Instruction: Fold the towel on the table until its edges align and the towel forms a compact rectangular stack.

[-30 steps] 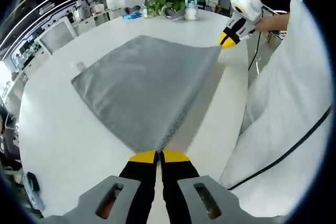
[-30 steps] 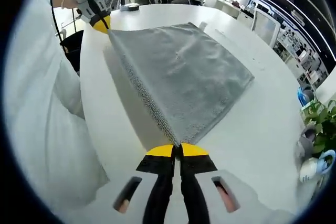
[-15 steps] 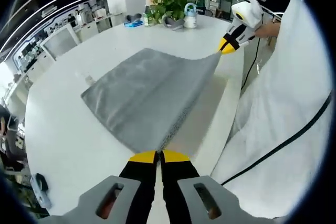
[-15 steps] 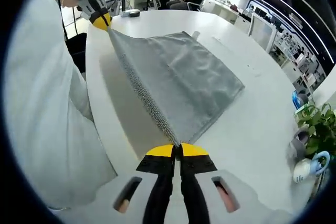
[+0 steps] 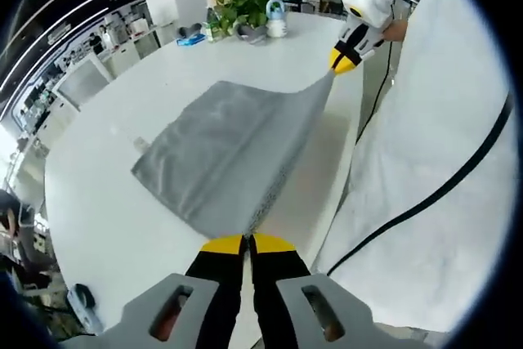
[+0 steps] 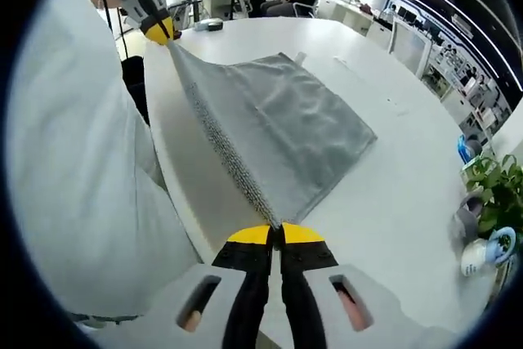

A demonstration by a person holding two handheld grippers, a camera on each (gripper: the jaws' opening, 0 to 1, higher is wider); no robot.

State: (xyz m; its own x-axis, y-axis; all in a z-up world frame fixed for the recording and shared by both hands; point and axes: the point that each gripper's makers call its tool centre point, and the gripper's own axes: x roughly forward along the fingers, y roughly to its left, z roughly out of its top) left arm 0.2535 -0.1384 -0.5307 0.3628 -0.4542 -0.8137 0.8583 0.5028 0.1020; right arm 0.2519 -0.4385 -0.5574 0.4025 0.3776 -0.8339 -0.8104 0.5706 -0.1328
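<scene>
Hand-held grippers [image 5: 248, 243] [image 6: 274, 235], towel [image 5: 225, 149], white table [image 5: 106, 210]

Grey towel [image 5: 221, 149]; white table [image 5: 106, 210]; yellow-tipped black tools [image 5: 248, 244]; green plant [image 5: 241, 2].

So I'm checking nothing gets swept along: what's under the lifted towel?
Under the raised near edge of the towel, held between the left tongs and right tongs, bare white table and shadow show. Further in, the cloth hides the tabletop.
</scene>
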